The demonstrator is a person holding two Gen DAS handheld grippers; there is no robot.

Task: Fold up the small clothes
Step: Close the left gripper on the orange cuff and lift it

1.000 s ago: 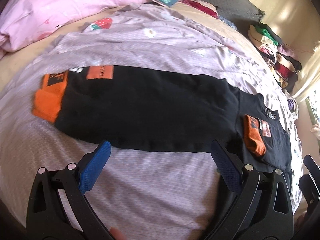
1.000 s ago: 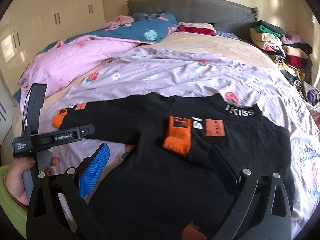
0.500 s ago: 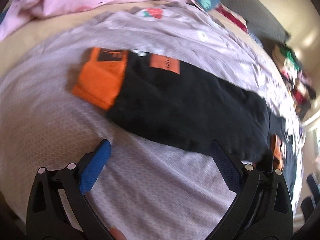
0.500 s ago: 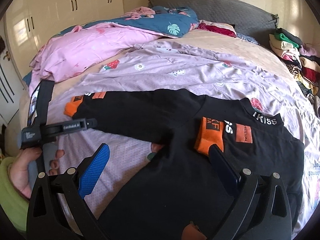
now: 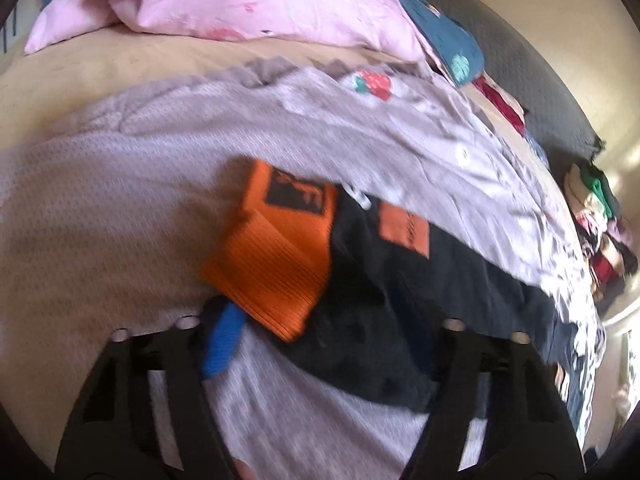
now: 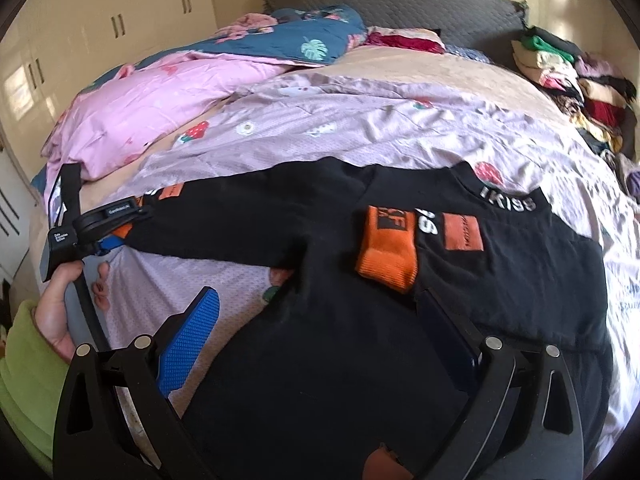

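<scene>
One black top [image 6: 360, 340] is lying flat on the lilac sheet [image 6: 360, 128] of the bed, collar toward the far right. Its long sleeve [image 6: 240, 216] is stretching out leftward, its long axis running left to right. Two orange cuffs are showing: one [image 5: 276, 264] at the sleeve's left end, one [image 6: 386, 256] folded onto the chest. The left tongs [image 5: 320, 344] are closing around the left cuff and sleeve end, which are lying between the pads; contact is too blurred to tell. The right tongs [image 6: 316, 332] are hovering wide open over the top's near body, gripping nothing.
</scene>
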